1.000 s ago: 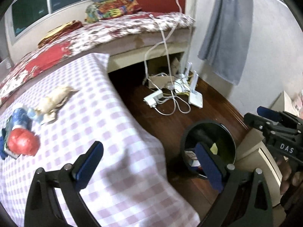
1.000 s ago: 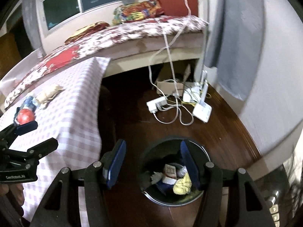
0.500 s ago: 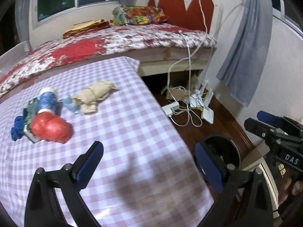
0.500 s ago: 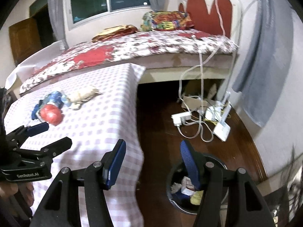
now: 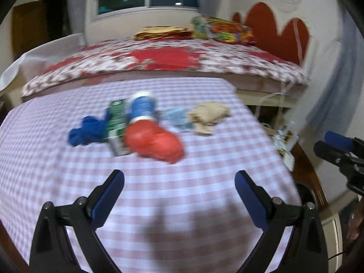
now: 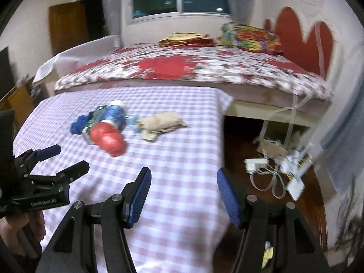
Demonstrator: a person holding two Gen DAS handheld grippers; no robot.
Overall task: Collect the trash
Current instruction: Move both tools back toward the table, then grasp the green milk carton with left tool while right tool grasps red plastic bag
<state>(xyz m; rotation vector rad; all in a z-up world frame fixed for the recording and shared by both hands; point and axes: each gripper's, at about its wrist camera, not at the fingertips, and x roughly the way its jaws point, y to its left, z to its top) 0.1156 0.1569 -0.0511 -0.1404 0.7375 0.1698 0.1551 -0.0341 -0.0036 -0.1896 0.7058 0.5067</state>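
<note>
Both claws are released and grasp nothing: the left claw (image 5: 179, 182) hangs over the near part of the table (image 5: 159, 204), and the right claw (image 6: 183, 182) is over its right edge. The trash lies together in the middle of the table: a red ball (image 5: 154, 142) of plastic touches a blue can (image 5: 142, 107), a green box (image 5: 117, 122) and a blue rag (image 5: 87, 130); a beige wrapper (image 5: 208, 116) lies just beside them. I judge the red ball is the nearest piece, so I would go forward with the left claw wide, put one finger on each side, and close slowly because it looks soft. Both views are blurred, so I cannot read the box. The bin (image 6: 268, 253) is almost hidden behind the right claw.
</note>
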